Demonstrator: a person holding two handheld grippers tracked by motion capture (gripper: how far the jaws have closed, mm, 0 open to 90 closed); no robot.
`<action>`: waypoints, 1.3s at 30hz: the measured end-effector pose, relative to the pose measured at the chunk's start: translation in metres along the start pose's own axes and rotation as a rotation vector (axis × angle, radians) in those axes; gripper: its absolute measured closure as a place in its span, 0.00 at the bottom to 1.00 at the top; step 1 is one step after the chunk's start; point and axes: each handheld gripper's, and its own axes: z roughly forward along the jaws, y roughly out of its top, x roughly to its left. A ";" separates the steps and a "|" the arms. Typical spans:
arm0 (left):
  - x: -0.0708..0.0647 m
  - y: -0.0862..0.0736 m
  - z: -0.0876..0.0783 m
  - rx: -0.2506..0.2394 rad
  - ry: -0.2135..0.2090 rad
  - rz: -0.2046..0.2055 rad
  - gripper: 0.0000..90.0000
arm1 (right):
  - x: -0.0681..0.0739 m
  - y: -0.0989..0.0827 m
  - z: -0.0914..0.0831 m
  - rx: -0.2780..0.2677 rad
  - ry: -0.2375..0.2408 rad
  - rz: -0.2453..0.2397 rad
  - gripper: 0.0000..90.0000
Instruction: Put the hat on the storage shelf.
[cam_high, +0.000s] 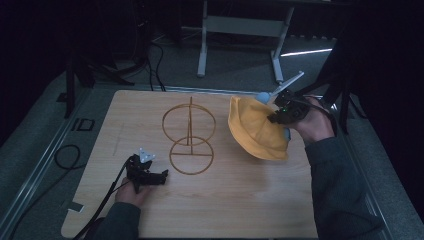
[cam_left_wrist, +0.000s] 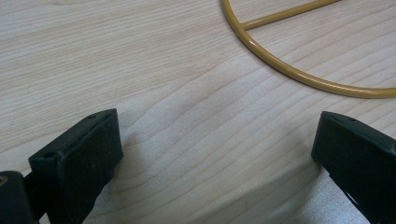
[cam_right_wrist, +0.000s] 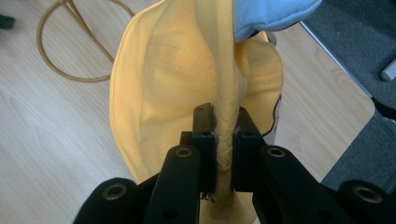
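The right gripper (cam_high: 280, 114) was clamped on the folded brim of a yellow hat (cam_high: 257, 131), its jaws pinching the stitched edge between them, as the right gripper view showed plainly (cam_right_wrist: 224, 140); the hat hung from that pinch over the right side of the wooden table (cam_high: 225, 210), its lower edge seemingly near or just brushing the board, with a pale blue part (cam_right_wrist: 271, 14) at its far end; the left gripper (cam_high: 150, 175) rested near the front left with its jaws spread wide and nothing between them, just short of the gold wire stand (cam_high: 190, 135), whose base ring (cam_left_wrist: 299, 70) lay ahead of it. The likely step was carrying the hat to that stand; doing it well would have meant keeping the pinch firm on the seam, lifting until the crown cleared the upright ring, and letting the free gripper steady the base so the light wire did not tip.
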 end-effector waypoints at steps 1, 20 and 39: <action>0.000 0.000 0.000 0.000 0.000 0.000 0.02 | 0.000 0.000 -0.001 -0.007 0.002 0.000 0.93; 0.000 0.000 0.000 0.001 -0.001 0.000 0.02 | -0.004 0.000 -0.019 -0.093 0.029 0.011 0.93; 0.000 0.000 0.000 0.003 -0.001 0.002 0.02 | -0.001 -0.004 -0.044 -0.245 0.065 -0.003 0.93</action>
